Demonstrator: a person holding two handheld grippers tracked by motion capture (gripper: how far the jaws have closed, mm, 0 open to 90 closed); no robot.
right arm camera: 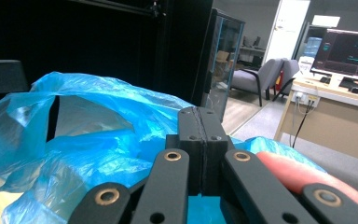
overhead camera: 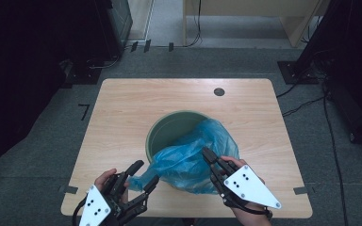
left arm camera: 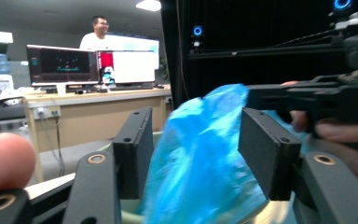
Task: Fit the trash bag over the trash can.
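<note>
The right gripper (overhead camera: pixel 206 154) has its jaws pressed flat together with thin blue film caught between them, so it is pinching the blue plastic bag (overhead camera: pixel 191 157) at its near right side. The left gripper (overhead camera: pixel 143 173) has its jaws spread, with a fold of the bag standing between them; in the left gripper view one pad (left arm camera: pixel 131 151) seems to brush the film while the other stands clear, so nothing is clamped there.

The bag lies crumpled over the near rim of the green bin (overhead camera: pixel 158 134), half in and half spilling toward the person, in the middle of the wooden table (overhead camera: pixel 122 103).

The likeliest trouble, as I judge it, is the left side: if those jaws close on a loose outer fold rather than the hem, the mouth will not open and the bag will bunch. Pulling hard against the single right-hand pinch could tear the thin film or slip it free (the plastic looks very light). Tugging sideways might also drag or tip the bin, since nothing holds it down.
</note>
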